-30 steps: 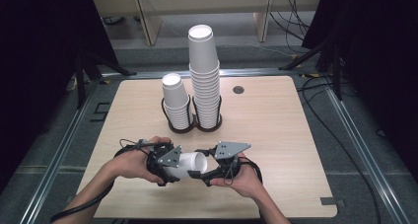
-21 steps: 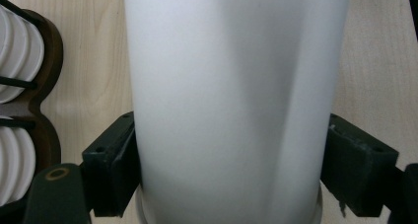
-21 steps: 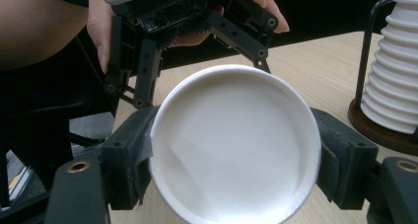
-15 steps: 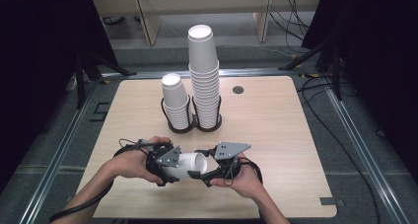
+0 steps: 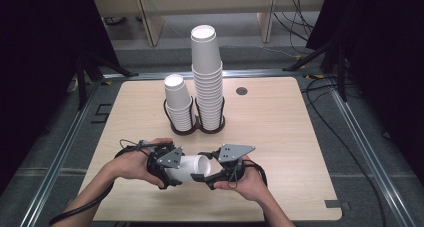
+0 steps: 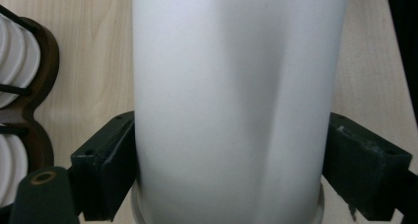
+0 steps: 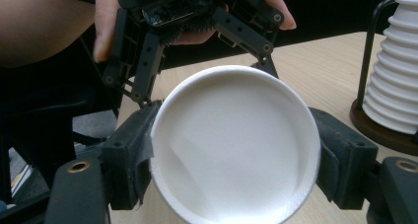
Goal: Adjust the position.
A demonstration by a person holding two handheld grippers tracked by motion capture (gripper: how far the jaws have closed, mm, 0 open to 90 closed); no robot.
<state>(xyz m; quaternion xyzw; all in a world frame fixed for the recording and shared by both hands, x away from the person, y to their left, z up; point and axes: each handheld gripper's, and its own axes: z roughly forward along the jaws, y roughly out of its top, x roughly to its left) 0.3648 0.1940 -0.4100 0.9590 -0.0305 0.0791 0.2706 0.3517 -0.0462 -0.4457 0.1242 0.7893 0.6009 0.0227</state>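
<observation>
high view has the white paper cup (image 5: 189, 168) lying sideways at lower centre near the table's (image 5: 280, 132) front edge, right gripper (image 5: 202, 178) clamped on its rim, left gripper (image 5: 167, 174) jaws just opening around its body, bare wood either side.

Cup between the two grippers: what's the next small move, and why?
Probably draw the left gripper back off the cup. Its jaws have just been opening, with the cup's body between them, while the right gripper is clamped across the rim. The cup looks handed over to the right.
</observation>
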